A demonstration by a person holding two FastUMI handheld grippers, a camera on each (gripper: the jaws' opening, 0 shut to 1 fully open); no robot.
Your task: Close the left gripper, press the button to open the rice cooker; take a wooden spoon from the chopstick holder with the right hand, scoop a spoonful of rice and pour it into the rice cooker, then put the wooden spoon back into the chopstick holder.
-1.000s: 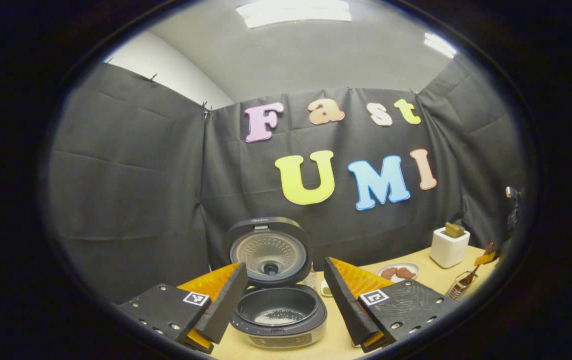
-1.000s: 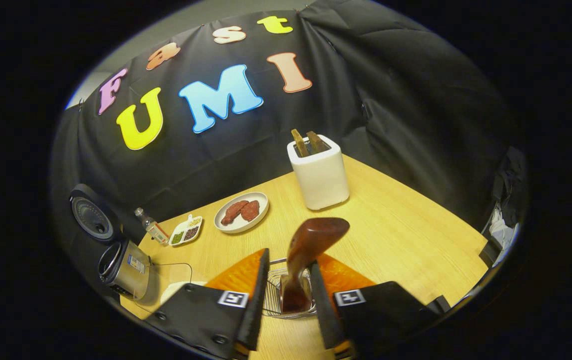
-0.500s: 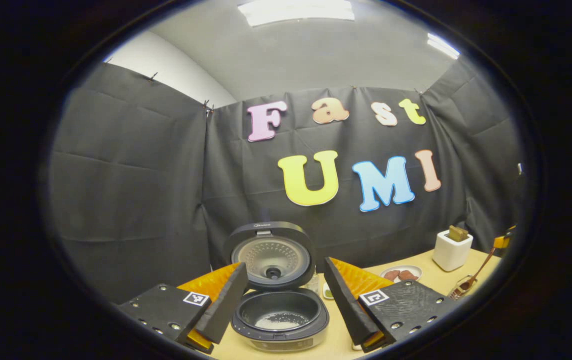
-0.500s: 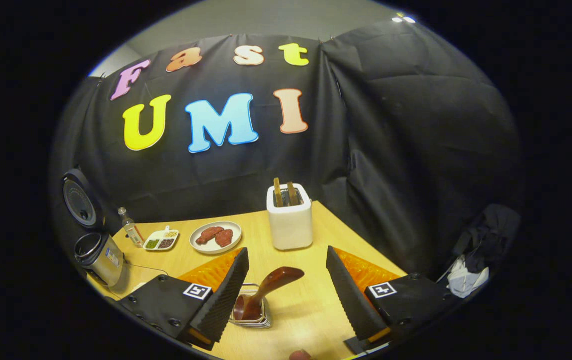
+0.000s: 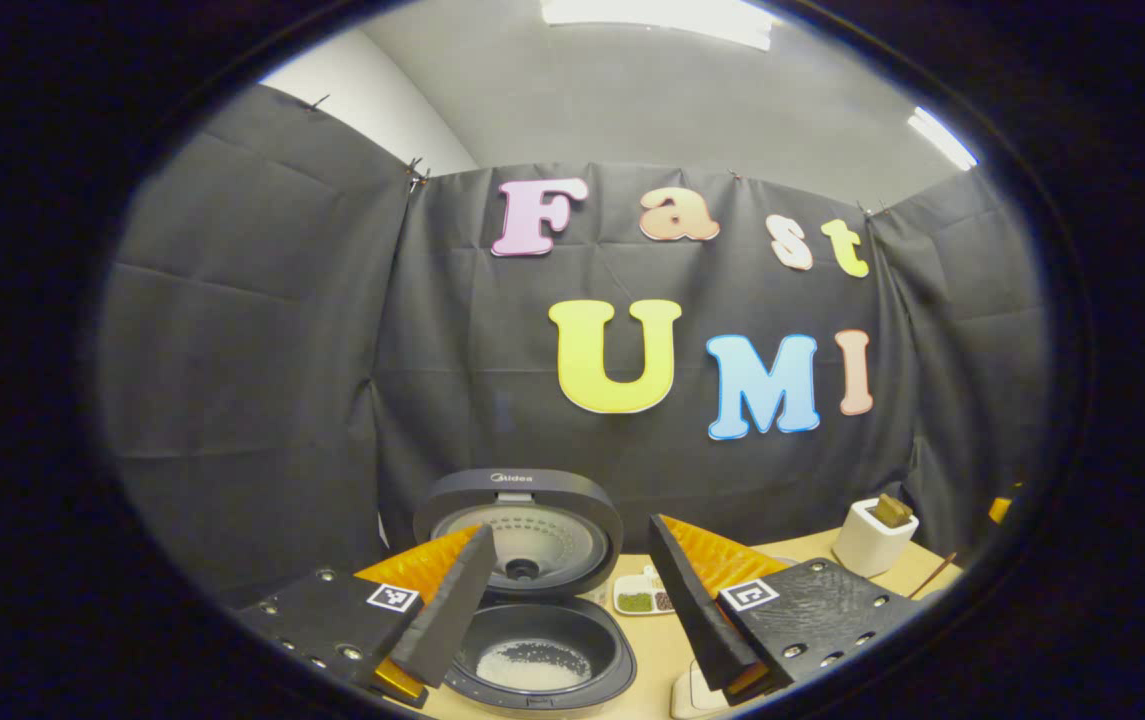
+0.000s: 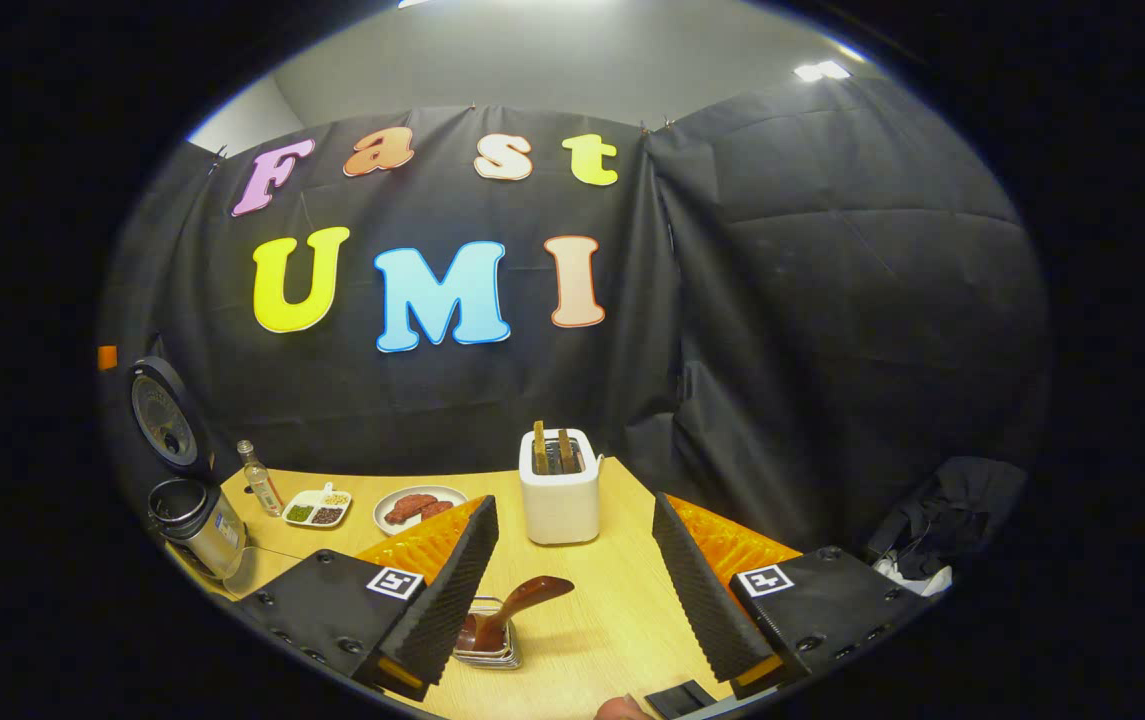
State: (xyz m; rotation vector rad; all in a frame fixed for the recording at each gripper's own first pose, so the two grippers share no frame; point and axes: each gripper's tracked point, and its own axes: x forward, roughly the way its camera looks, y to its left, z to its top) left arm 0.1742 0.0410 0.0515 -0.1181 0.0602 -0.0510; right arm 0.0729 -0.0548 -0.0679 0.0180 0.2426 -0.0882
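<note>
Right gripper view: tool (image 6: 572, 590) open above wooden spoon (image 6: 512, 611).

From my right gripper view, taking the toaster (image 6: 559, 488) as landmark: plate (image 6: 417, 508), divided dish (image 6: 317, 508), bottle (image 6: 258, 480) and rice cooker (image 6: 194, 520) lie leftward; the spoon (image 6: 512, 608) stands in its holder (image 6: 489, 645) before it.

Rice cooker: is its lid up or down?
Up. The rice cooker has its lid standing open behind the pot, and white rice lies inside.
</note>
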